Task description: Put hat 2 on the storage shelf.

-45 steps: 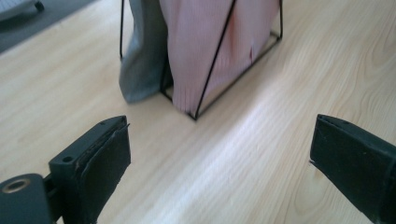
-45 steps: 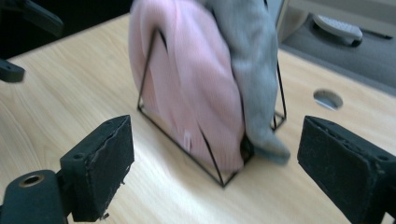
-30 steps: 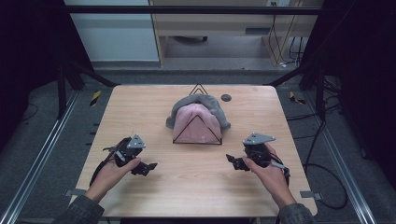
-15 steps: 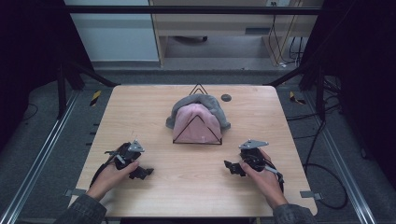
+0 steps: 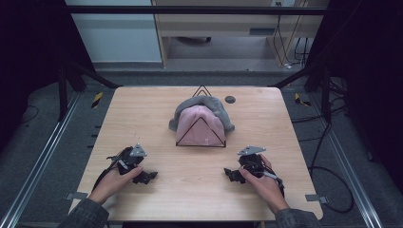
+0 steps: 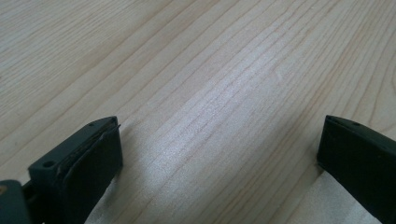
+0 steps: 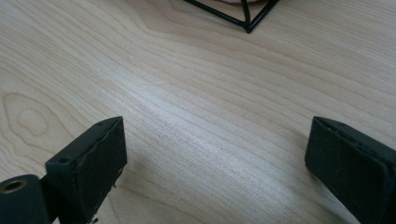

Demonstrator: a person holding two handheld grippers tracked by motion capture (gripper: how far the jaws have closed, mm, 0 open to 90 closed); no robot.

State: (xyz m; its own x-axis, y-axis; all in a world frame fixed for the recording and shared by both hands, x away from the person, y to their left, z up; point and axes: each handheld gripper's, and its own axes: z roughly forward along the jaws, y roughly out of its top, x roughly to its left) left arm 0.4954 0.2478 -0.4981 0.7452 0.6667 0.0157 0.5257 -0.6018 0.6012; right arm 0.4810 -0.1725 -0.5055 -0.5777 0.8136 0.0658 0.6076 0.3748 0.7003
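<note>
A pink knit hat (image 5: 199, 127) sits on a black wire triangle stand (image 5: 200, 145) at the table's middle, with a grey hat (image 5: 203, 103) draped behind and around it. My left gripper (image 5: 145, 176) rests low over the wood at the front left, well short of the hats. Its jaws have just been opening and stand open over bare wood (image 6: 219, 140). At the front right, my right gripper (image 5: 234, 175) points inward. It too has just been opening, with nothing between its jaws (image 7: 217, 140). A corner of the wire stand (image 7: 245, 18) lies ahead of it.
The light wooden table (image 5: 142, 114) has a small dark round disc (image 5: 230, 99) near its far edge. Black frame posts stand at both far corners, metal rails run along the sides, and cables lie on the floor at the right.
Both hands have sunk toward the table top with their grippers. The hats and stand have not moved.
</note>
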